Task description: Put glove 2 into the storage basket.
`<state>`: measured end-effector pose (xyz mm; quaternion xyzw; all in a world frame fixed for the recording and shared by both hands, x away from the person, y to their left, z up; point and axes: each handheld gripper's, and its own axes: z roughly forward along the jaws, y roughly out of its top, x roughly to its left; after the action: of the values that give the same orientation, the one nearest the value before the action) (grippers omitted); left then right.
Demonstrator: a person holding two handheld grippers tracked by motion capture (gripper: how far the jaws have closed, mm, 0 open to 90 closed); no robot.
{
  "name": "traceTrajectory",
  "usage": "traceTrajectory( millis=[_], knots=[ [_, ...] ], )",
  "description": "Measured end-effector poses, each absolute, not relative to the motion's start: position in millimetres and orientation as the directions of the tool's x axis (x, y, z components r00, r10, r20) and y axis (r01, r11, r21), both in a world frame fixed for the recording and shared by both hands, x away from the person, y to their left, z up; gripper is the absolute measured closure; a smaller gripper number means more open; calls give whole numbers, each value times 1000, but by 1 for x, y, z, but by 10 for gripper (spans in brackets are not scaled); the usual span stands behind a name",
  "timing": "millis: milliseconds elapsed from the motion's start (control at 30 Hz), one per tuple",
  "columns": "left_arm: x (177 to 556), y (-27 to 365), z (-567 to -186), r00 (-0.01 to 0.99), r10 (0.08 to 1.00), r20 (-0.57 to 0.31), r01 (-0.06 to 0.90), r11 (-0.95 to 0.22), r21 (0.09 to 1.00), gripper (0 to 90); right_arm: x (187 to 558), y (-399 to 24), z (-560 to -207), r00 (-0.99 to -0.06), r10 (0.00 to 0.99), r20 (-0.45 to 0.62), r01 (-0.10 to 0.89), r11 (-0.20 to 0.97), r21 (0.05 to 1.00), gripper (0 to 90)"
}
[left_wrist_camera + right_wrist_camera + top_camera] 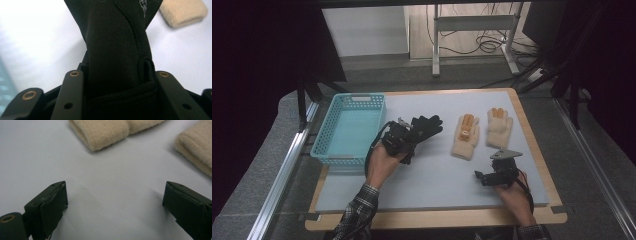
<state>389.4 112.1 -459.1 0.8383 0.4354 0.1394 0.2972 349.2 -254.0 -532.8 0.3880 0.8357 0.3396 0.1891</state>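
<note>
A black glove (pixel 428 125) hangs lifted off the grey mat (pixel 432 185), its fingers pointing to the upper right. My left gripper (pixel 406 137) is shut on its cuff end. In the left gripper view the black glove (pixel 117 45) is bunched tight between the jaws of my left gripper (pixel 117 75). Two beige knitted gloves lie flat on the mat, one (pixel 466 137) in the middle and one (pixel 499 127) to its right. My right gripper (pixel 490 175) rests low near the front right, open, nothing between its jaws. Its own view shows my right gripper (pixel 115 207) facing both beige cuffs (pixel 105 130) (pixel 197 152).
A light blue plastic basket (pixel 357 97) with nothing in it stands at the left edge of the table, close beside my left hand. The mat lies on a wooden board (pixel 437 217). Metal frame legs and cables stand on the floor beyond the table.
</note>
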Motion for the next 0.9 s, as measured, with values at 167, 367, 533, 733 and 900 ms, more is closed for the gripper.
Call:
traceTrajectory(
  millis=[167, 367, 533, 733, 900],
  knots=[
    [395, 127, -439, 553, 833, -1, 649, -431, 627, 606, 349, -254, -533, -628, 776, -53, 520, 469, 714, 58],
    [401, 151, -423, 502, 865, 6, 666, -391, 636, 604, 349, -254, -533, -628, 776, -52, 520, 469, 714, 58],
    [405, 178, -417, 439, 898, 7, 688, -341, 641, 601, 349, -254, -533, -629, 776, -54, 519, 470, 714, 58],
    [410, 214, -417, 360, 933, 3, 722, -281, 632, 595, 349, -254, -533, -629, 775, -54, 518, 470, 714, 58],
    [412, 245, -421, 291, 957, 1, 757, -231, 611, 590, 349, -254, -533, -629, 775, -54, 518, 470, 714, 58]
  ],
)
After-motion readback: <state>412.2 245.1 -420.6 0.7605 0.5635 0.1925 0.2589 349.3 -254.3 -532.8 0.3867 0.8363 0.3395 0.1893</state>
